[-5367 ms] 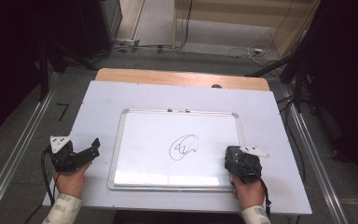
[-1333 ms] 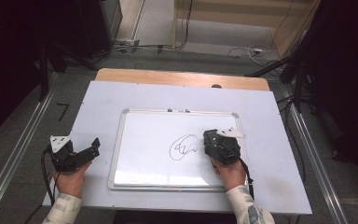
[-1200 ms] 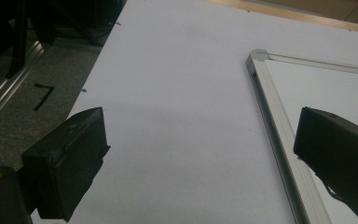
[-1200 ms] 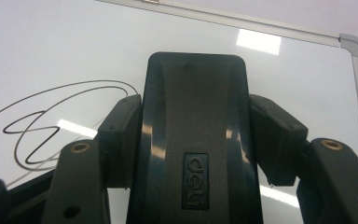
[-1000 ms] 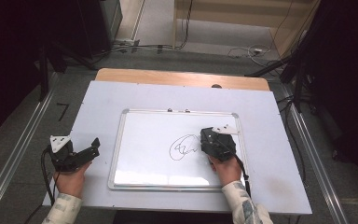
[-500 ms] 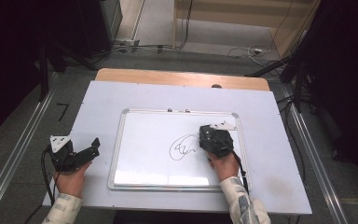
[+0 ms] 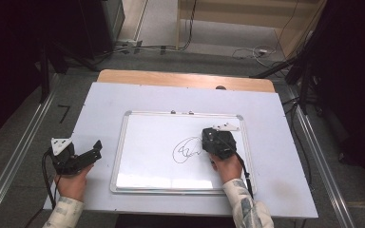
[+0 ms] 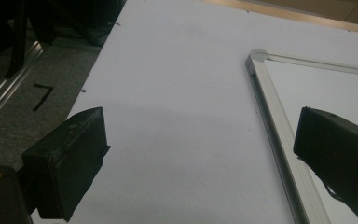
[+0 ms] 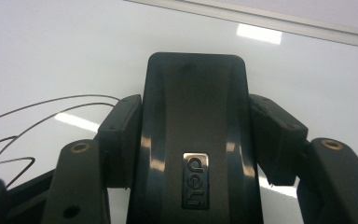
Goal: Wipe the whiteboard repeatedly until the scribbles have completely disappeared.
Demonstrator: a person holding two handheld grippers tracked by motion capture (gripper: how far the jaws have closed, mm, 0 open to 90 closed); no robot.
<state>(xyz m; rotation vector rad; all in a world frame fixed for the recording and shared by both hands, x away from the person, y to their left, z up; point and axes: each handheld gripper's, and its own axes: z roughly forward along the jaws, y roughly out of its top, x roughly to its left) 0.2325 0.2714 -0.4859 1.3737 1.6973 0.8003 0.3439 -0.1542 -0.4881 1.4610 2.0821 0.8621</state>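
High view: white table (image 7: 123, 99), whiteboard (image 7: 147, 161) flat at centre, black scribble (image 7: 186, 149) right of middle. Right gripper (image 9: 193, 135) clamped on black eraser (image 9: 193, 116) by its long sides, resting on board just right of scribble. Left gripper (image 8: 196, 154) wide open, empty, on table left of frame. Eraser likely light, rigid, glossy, somewhat slippery; side grip at mid-length judged best.

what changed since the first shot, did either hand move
The right gripper, shut on a black eraser, moved from the whiteboard's lower right edge up and left to the scribble. The left gripper stayed open on the table; scribble looks unerased.
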